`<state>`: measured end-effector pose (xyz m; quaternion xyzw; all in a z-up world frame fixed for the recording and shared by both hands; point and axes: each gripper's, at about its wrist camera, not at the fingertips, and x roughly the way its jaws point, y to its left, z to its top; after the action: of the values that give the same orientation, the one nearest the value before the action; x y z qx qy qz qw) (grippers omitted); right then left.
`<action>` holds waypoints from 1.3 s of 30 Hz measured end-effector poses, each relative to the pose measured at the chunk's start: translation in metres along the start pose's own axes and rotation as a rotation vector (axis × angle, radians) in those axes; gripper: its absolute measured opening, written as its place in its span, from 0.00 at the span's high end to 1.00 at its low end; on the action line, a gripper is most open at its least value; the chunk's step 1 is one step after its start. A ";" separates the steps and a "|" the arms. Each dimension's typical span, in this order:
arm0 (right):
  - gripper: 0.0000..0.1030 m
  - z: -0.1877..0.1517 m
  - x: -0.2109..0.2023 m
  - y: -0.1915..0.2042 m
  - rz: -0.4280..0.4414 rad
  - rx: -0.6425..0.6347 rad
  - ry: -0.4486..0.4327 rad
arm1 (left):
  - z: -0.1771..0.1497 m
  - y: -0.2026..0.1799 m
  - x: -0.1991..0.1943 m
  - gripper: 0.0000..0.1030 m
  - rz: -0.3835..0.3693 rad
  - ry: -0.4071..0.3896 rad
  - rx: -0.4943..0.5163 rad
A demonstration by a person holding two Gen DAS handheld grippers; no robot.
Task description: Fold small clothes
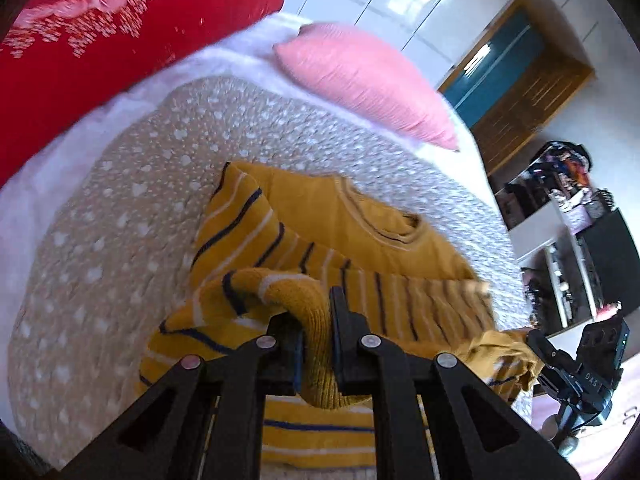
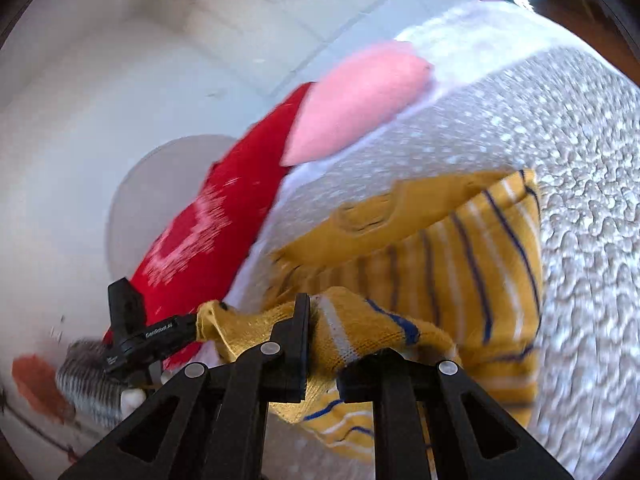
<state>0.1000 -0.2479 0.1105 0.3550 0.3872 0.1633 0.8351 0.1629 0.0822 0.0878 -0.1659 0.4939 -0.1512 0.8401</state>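
A small mustard-yellow knit sweater with navy and white stripes lies partly lifted over a bed's spotted beige cover. My left gripper is shut on a ribbed fold of the sweater, which bulges between its black fingers. In the right wrist view my right gripper is shut on another striped edge of the same sweater, the cloth draped over its right finger. Each gripper shows in the other's view: the right gripper pinches the hem at the right, and the left gripper pinches a corner at the left.
A red pillow and a pink pillow lie at the head of the bed. Beyond the bed's right side stand white shelves with clutter and a wooden-framed door. A white wall and a round white lamp show beyond the red pillow.
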 end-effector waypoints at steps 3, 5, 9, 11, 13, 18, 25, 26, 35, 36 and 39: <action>0.84 0.021 0.014 -0.035 0.039 0.109 0.020 | 0.013 0.000 0.021 0.90 -0.009 0.022 -0.015; 0.66 0.032 0.026 -0.054 0.074 0.191 0.014 | 0.020 0.005 0.031 0.86 -0.027 0.035 -0.032; 0.42 0.059 0.046 -0.091 0.113 0.338 -0.031 | 0.050 0.012 0.059 0.81 -0.076 0.059 -0.116; 0.38 0.071 0.051 -0.106 0.076 0.386 -0.070 | 0.061 0.021 0.071 0.80 -0.109 0.075 -0.177; 0.38 0.084 0.054 -0.117 0.003 0.404 -0.104 | 0.069 0.030 0.080 0.80 -0.153 0.094 -0.240; 0.37 0.096 0.041 -0.127 -0.036 0.394 -0.119 | 0.076 0.053 0.086 0.80 -0.252 0.126 -0.359; 0.29 0.078 -0.008 -0.114 -0.140 0.231 -0.101 | 0.075 0.082 0.062 0.64 -0.332 0.076 -0.480; 0.29 0.072 -0.014 -0.113 -0.150 0.212 -0.099 | 0.075 0.084 0.052 0.56 -0.307 0.045 -0.475; 0.27 0.011 -0.055 -0.110 -0.200 0.120 -0.045 | 0.049 0.089 0.013 0.48 -0.099 0.040 -0.271; 0.27 0.003 -0.058 -0.111 -0.197 0.120 -0.036 | 0.041 0.090 0.015 0.48 -0.083 0.055 -0.236; 0.25 -0.019 -0.066 -0.116 -0.194 0.123 -0.020 | 0.017 0.095 0.023 0.44 -0.084 0.110 -0.137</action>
<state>0.0429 -0.3559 0.0535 0.3681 0.4208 0.0544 0.8274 0.1970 0.1600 0.0373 -0.2348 0.5410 -0.1610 0.7914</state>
